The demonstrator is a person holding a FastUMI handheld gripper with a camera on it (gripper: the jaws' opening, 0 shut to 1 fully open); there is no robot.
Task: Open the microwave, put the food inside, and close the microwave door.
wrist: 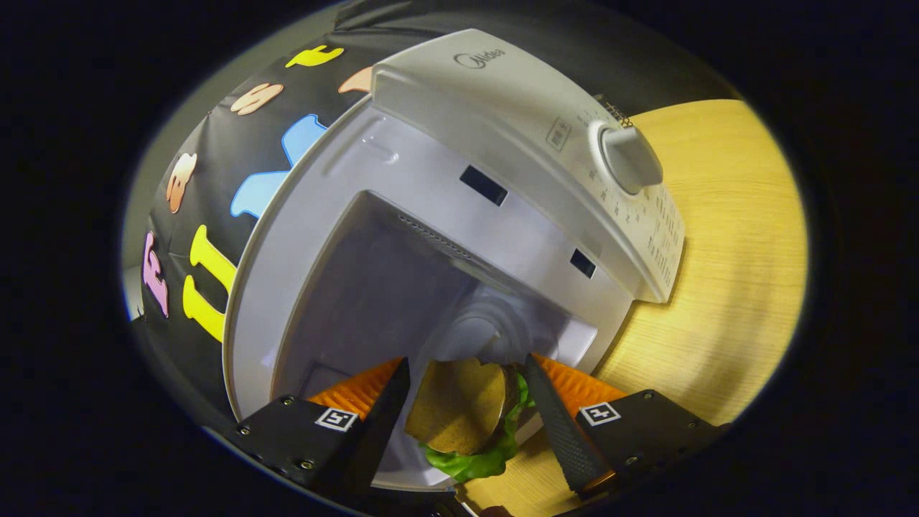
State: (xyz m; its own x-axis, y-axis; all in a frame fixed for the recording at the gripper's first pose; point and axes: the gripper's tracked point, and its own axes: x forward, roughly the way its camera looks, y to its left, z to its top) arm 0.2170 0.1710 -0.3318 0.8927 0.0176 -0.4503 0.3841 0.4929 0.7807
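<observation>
Burger (463, 416) sat clamped in the claw (467, 409), both fingers pressing its sides, at the mouth of the open microwave (402, 237), the control dial (630, 159) at about two o'clock. Lettuce hung loose underneath; it could snag the cavity's front lip, and a tilted release might tip the stack onto the wooden surface (732, 237).

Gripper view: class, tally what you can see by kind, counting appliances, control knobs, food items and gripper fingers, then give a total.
Appliances: 1, the microwave with its door open
Control knobs: 1, the knob
Food items: 1, the sandwich, held between the fingers
Gripper fingers: 2, both pressing on the sandwich; the gripper
Total: 5
</observation>
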